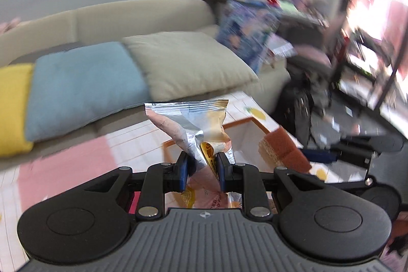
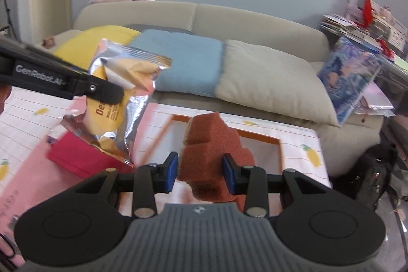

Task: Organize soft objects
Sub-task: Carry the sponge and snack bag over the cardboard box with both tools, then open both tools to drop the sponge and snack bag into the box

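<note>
My left gripper [image 1: 202, 167] is shut on a crumpled foil snack packet [image 1: 188, 124], silver, pink and yellow, held up over the table. In the right wrist view the same packet [image 2: 119, 98] hangs at the left, with one left finger [image 2: 109, 92] across it. My right gripper [image 2: 200, 170] is shut on a reddish-brown sponge [image 2: 211, 144] with a tan underside, squeezed between the blue pads. In the left wrist view the sponge [image 1: 280, 147] shows at the right. Both objects hover near a white tray with an orange rim [image 2: 257, 135].
The table has a lemon-print cloth [image 2: 301, 144] and a pink mat [image 1: 63, 170]. A red box [image 2: 76, 157] lies under the packet. Behind is a beige sofa [image 2: 255, 19] with yellow, blue [image 2: 186, 57] and beige cushions. Cluttered shelves and dark bags [image 2: 369, 177] stand at the right.
</note>
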`<state>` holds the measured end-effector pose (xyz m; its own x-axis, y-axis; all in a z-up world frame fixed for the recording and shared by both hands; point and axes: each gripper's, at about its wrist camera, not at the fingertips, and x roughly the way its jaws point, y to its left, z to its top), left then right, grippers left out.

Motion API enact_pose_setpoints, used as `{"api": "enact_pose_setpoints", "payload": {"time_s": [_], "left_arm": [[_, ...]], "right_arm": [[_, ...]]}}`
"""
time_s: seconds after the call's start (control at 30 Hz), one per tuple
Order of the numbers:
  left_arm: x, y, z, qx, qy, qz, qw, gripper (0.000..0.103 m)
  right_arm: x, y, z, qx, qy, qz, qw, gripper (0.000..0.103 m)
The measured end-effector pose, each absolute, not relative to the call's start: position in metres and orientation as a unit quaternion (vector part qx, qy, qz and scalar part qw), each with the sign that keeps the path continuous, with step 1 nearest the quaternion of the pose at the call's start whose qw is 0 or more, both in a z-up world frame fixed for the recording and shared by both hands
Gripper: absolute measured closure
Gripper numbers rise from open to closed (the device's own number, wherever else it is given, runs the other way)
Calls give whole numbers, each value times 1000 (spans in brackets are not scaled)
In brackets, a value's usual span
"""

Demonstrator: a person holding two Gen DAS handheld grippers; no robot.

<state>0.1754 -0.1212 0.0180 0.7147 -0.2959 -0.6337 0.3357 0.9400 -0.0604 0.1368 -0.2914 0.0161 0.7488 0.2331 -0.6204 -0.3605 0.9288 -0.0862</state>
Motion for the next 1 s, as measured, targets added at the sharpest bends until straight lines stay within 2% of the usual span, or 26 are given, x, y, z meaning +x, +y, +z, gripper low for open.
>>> {"api": "enact_pose_setpoints", "payload": {"time_s": [0.23,0.37,0.87,1.0], "left_arm": [[213,-177,-23,247,356,-210,877,77],[224,-190,-45,312,372,-218,846,77],[261,-211,-86,359,430,-223,798,76],[267,-210,-86,343,444,-220,798,70]], "right_arm": [[180,-307,-10,-119,334,171,919,66],[200,-312,-25,-134,337,183,914,66],[235,-295,-76,-303,361,259,843,67],[243,-296,-85,-300,374,256,839,67]]}}
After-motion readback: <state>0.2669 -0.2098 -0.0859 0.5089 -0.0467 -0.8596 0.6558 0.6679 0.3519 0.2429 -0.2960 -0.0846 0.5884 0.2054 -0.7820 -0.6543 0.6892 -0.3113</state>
